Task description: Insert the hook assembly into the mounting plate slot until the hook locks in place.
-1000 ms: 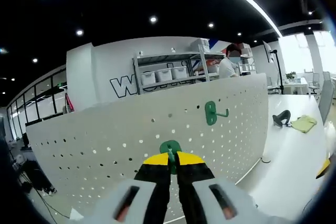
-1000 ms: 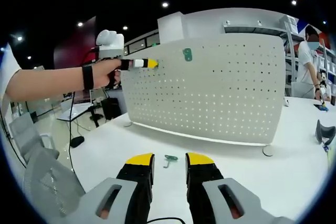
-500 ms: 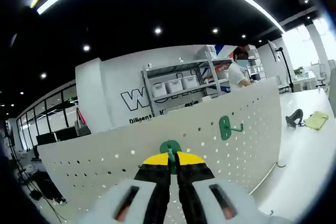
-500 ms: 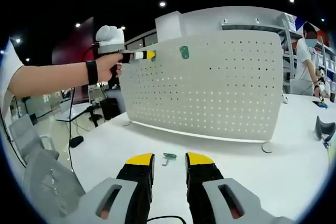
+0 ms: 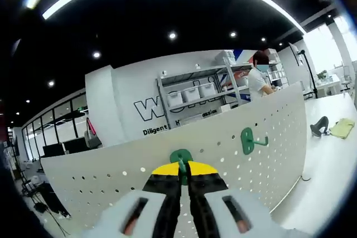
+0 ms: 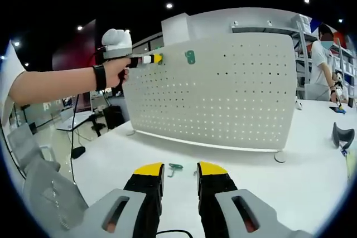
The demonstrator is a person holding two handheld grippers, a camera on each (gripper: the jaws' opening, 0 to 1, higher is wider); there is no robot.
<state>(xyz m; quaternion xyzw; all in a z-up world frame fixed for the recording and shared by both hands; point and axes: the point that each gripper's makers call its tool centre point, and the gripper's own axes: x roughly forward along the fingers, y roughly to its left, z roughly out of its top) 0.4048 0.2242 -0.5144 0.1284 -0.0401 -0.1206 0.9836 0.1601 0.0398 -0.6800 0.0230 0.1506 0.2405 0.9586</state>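
Fingers (image 5: 167, 172) of the left gripper (image 5: 183, 170) pinch a green hook (image 5: 181, 160) at the pegboard's (image 5: 268, 165) top edge; right gripper (image 6: 178, 172) gapes.

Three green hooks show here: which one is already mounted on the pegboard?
The hook near the pegboard's top edge. Another hook is in the left gripper; the third lies on the table.

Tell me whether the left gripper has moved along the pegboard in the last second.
Yes. In the right gripper view the left gripper sits higher against the pegboard, near its top edge.
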